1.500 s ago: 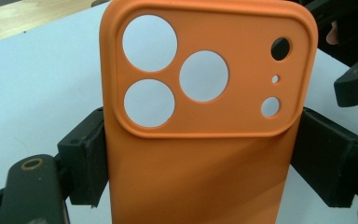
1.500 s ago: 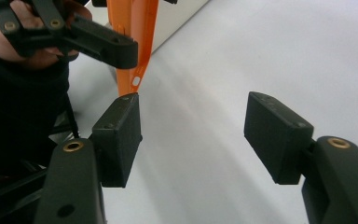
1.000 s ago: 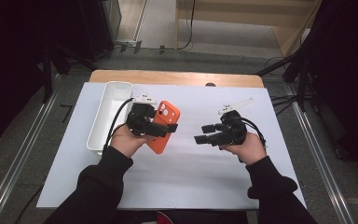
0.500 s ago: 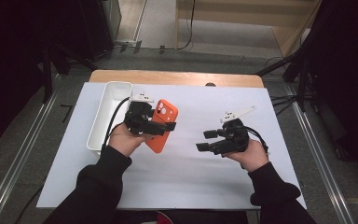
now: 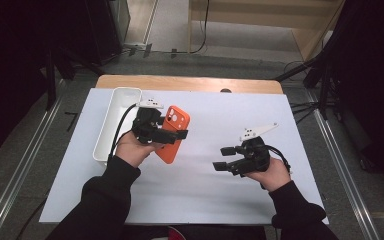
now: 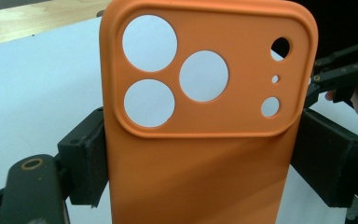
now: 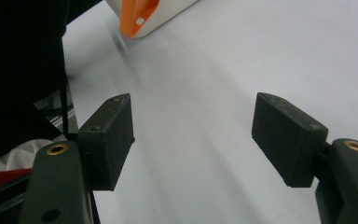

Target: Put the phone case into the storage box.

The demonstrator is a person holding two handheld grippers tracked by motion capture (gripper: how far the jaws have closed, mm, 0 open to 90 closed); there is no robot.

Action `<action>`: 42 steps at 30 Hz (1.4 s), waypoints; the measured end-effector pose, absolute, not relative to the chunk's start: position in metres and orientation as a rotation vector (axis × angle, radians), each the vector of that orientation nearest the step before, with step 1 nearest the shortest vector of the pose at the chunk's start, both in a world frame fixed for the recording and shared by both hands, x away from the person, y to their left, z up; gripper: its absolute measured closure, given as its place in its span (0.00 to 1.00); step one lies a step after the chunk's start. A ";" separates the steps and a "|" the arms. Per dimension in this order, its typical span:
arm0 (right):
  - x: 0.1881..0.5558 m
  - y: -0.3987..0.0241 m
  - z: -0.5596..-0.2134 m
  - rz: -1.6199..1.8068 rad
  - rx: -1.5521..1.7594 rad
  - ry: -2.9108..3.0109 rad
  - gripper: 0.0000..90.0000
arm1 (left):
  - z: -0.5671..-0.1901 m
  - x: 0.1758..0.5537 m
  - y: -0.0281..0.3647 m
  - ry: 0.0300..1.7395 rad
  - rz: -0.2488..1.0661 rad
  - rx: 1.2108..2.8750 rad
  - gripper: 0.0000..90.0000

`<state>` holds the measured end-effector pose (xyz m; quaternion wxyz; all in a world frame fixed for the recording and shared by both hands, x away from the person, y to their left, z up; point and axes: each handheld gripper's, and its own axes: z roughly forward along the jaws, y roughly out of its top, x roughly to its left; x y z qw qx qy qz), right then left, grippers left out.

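surface: wooden table [image 5: 190,83] | cover: white sheet [image 5: 200,190] | on it: white tray [image 5: 111,125]

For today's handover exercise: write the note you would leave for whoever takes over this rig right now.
Left tool: shut on the orange phone case, held by its long edges above the white mat.
Right tool: open, nothing between its jaws, which have just been opening; it is apart from the case.
White tray sits at the mat's left edge, beside the left hand.
Done: case gripped.
Left: probably a handover or setting the case down.
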<state>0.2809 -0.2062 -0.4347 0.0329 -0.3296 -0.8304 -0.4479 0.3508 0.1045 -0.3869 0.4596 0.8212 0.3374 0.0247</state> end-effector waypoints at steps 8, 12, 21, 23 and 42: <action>0.269 -0.210 -0.448 -1.359 -1.048 -2.556 0.31 | -0.385 0.352 0.108 0.849 0.051 2.010 0.17; 0.264 -0.214 -0.452 -1.369 -1.042 -2.581 0.30 | -0.384 0.352 0.110 0.855 0.049 2.005 0.17; 0.253 -0.222 -0.461 -1.374 -1.038 -2.610 0.30 | -0.382 0.353 0.114 0.864 0.039 1.995 0.17; 0.252 -0.224 -0.464 -1.375 -1.042 -2.611 0.30 | -0.382 0.353 0.115 0.866 0.039 1.991 0.17; 0.235 -0.238 -0.479 -1.396 -1.058 -2.634 0.30 | -0.371 0.354 0.129 0.887 0.070 1.952 0.17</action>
